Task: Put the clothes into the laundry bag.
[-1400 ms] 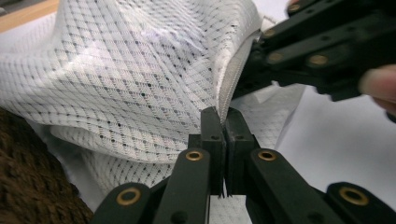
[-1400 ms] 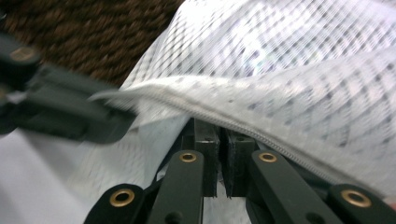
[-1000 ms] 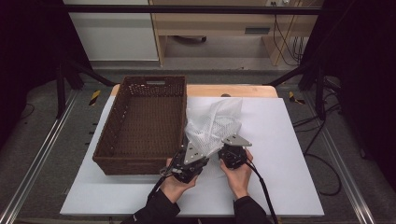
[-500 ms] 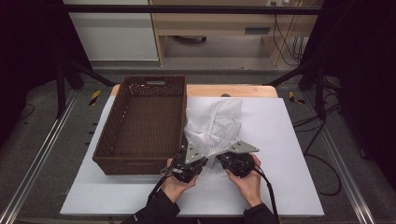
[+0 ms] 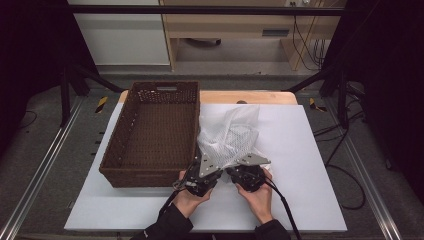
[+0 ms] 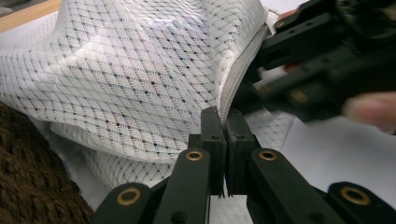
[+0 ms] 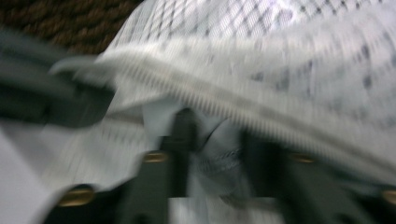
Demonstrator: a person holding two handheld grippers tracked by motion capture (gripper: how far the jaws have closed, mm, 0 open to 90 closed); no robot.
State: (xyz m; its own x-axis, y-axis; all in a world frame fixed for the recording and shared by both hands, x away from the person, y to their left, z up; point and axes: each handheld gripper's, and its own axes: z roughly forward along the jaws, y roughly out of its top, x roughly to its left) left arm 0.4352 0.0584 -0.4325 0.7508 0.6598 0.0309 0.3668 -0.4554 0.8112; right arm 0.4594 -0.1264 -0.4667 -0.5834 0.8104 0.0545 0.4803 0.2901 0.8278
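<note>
Both tongs (image 5: 206, 167) (image 5: 239, 169) at mesh bag's (image 5: 231, 135) near edge, beside basket (image 5: 150, 134).

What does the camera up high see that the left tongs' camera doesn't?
High view alone: the whole brown woven basket's rim, the white table board, and both hands of the person. Left gripper view alone: up close, its tongs pinched shut on the bag's zipper edge. Both: the white mesh zippered bag, the basket, and the right tongs beside it.
</note>
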